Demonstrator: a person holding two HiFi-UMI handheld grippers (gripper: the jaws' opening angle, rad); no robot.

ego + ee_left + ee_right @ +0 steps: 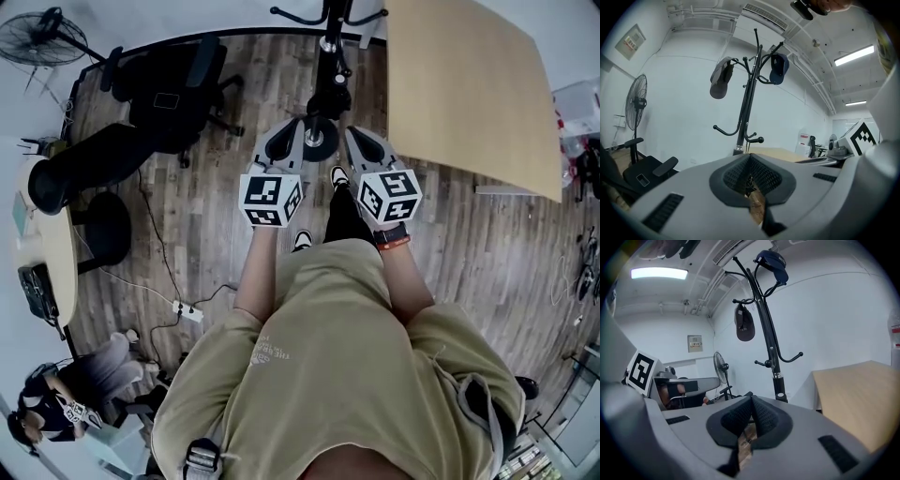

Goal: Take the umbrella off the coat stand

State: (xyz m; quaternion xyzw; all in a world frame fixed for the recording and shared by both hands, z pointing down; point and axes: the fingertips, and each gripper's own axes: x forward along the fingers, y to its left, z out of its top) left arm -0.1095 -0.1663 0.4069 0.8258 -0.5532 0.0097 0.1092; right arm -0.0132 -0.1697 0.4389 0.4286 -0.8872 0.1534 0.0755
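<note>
The black coat stand (749,93) rises straight ahead of both grippers, and I see it from above between them (328,66). A grey cap (721,78) and a dark blue cap (778,68) hang on its top hooks. Below the lower hooks, a thick black cylinder with a silver ring (779,386) sits against the pole. It looks like the folded umbrella, but I cannot tell for sure. My left gripper (298,125) (750,160) and right gripper (349,131) (751,401) point at the stand side by side. Both are shut with nothing in them and stand short of the pole.
A light wooden table (469,84) stands close on the right of the stand. A black office chair (178,84) and a floor fan (37,37) are on the left. A power strip with a cable (187,311) lies on the wood floor, and a seated person (66,394) is at lower left.
</note>
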